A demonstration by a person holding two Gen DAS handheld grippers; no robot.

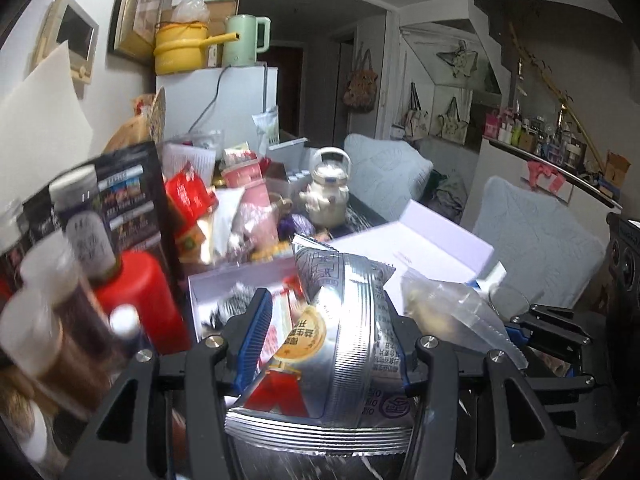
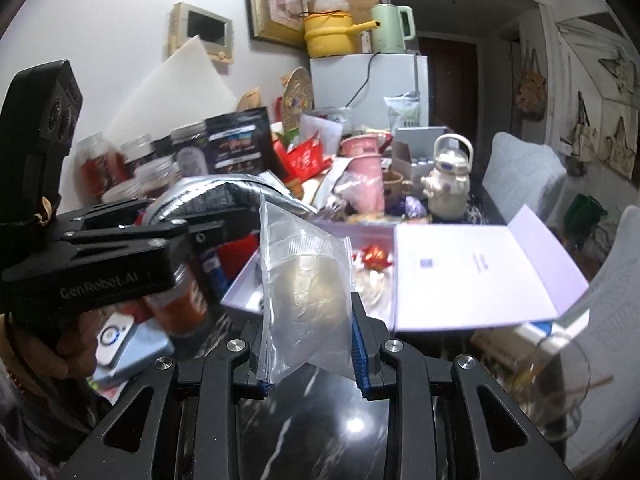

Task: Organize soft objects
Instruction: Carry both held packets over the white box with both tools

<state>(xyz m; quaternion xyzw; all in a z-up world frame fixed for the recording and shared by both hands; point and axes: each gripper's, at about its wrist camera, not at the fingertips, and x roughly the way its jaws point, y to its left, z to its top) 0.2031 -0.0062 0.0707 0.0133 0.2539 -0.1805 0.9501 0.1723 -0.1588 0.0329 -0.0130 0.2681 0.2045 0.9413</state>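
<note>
Left gripper is clamped on a silver snack pouch at 6 o'clock. Right gripper grips a clear zip bag. An open lavender box lies at 2 o'clock of that bag.

White teapot beside pink jug — yellow pot atop fridge.

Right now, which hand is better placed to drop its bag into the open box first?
Probably the right. Its claw, shut on the clear bag, faces the box directly ahead; the left claw holds the silver packet further left.
</note>
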